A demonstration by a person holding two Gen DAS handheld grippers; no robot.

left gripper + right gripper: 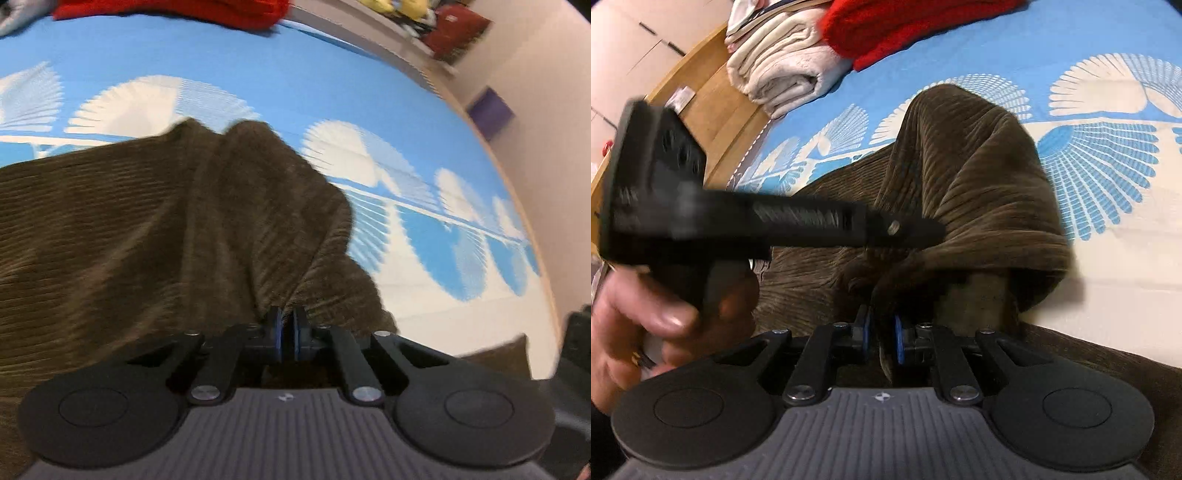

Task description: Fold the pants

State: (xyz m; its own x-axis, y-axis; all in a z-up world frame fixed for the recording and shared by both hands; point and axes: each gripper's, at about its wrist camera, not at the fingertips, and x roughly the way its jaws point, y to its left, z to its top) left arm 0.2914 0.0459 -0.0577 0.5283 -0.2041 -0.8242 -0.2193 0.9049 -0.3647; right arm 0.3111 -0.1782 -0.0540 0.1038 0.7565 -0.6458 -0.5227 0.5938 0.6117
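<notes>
Brown corduroy pants [155,229] lie on a blue and white patterned bedsheet [258,74]. My left gripper [288,332] is shut on a bunched edge of the pants, which rise in a fold ahead of it. In the right wrist view the pants [975,177] hump up in a raised fold. My right gripper [881,332] is shut on a pinch of the cloth. The left gripper [916,229] crosses this view from the left, held by a hand [657,314], its tip in the same fold.
A red garment [905,26] and folded cream towels [783,70] lie at the far end of the bed. A wooden bed frame [705,96] runs along the left. In the left wrist view a wall [546,129] and a red cushion [458,29] stand beyond the bed's right edge.
</notes>
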